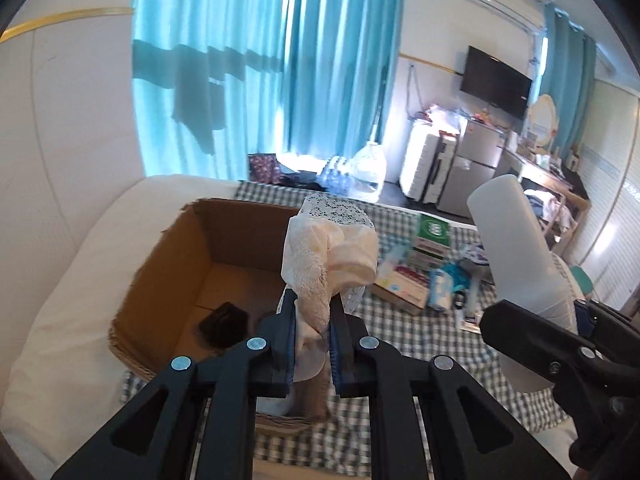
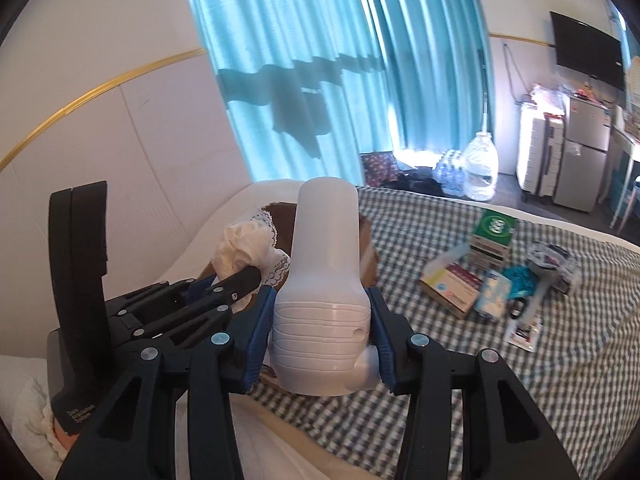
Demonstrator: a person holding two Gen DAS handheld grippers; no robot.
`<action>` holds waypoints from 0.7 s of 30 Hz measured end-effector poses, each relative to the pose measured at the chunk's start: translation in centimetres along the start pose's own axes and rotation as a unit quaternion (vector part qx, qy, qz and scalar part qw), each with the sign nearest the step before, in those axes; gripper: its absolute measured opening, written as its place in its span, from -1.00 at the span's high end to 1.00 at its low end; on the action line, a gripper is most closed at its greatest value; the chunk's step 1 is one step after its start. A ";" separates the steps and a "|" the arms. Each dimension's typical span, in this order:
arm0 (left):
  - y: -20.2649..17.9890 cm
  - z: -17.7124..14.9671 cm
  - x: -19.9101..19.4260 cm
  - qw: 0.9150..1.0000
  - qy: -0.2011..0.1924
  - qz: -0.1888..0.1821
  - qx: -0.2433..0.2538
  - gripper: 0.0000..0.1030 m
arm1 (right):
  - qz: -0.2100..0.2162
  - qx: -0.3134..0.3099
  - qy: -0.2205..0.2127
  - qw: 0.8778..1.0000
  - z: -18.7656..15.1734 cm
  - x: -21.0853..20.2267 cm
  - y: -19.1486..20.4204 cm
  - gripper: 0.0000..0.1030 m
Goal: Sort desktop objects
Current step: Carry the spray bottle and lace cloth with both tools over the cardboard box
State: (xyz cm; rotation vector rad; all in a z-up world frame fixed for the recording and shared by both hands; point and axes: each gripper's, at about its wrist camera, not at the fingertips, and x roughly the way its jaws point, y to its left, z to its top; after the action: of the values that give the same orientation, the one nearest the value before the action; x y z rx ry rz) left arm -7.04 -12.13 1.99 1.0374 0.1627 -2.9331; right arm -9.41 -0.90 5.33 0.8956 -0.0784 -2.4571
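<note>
My left gripper [image 1: 312, 320] is clamped on a bunched white lace cloth [image 1: 330, 248] above the open brown cardboard box [image 1: 180, 264]; my right gripper [image 2: 320, 340] squeezes a tall white plastic bottle [image 2: 324, 280] beside it.

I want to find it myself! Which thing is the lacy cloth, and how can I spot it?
Look at the open cardboard box on the checked blanket. Just above its near edge, the left gripper pinches the lacy cloth. It is a soft, creamy bundle with holey lace trim, unlike the smooth white plastic bottle in the right gripper.
</note>
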 end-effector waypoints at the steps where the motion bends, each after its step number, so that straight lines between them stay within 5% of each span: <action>1: 1.1 0.1 0.4 1.000 0.001 0.007 -0.006 0.75 | 0.004 -0.005 0.004 1.000 0.1 0.6 0.5 0.12; 10: 7.5 -0.4 4.2 0.997 0.028 0.048 -0.051 0.75 | 0.039 -0.029 0.051 0.997 0.2 7.8 3.6 0.12; 21: 9.8 -2.0 7.3 0.995 0.055 0.064 -0.061 0.70 | 0.064 -0.018 0.094 0.993 -0.6 13.2 3.9 0.11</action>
State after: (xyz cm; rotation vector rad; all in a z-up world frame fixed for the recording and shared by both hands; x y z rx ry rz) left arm -10.90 -21.54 -5.05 1.1450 0.2638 -2.7163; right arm -15.79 -10.62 -2.00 1.0680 -0.0236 -2.2384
